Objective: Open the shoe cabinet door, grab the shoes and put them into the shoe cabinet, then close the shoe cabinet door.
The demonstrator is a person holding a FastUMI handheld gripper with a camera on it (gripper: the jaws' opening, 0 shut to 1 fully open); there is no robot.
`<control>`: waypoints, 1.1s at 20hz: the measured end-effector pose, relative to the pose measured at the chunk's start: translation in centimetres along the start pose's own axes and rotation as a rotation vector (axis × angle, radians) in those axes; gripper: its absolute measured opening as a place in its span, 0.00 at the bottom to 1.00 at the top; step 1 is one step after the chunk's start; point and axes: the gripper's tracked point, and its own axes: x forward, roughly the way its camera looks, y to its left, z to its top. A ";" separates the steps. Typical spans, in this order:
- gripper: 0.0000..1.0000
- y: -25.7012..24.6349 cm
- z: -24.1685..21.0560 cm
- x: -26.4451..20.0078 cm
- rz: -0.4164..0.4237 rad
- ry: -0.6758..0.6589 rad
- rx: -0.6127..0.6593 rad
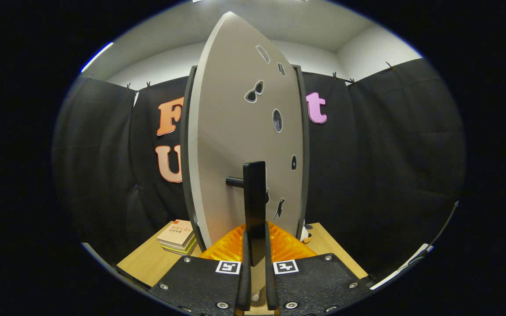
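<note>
The gripper (pixel 256 245) is pinching the black door handle (pixel 254 206) between its fingers, with the cabinet door (pixel 231 145) swinging just ahead. Shoes aren't identifiable. Best bet: pulling along the door's arc, keeping the grip square so the handle isn't slipping.

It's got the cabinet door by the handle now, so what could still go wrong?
1. The hand-held gripper pinches only the lower end of the thin black handle; a crooked pull might let it slip out.
2. The door stands partly open, edge-on, and could swing towards the books on the table.
3. The door hides the cabinet's inside, so aiming is harder.
</note>
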 end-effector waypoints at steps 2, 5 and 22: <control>0.11 -3.7 0.0 -1.0 -0.003 -0.006 0.016; 0.09 -9.1 0.0 -1.2 -0.006 -0.013 0.054; 0.08 -17.6 1.7 -1.0 0.053 -0.054 0.032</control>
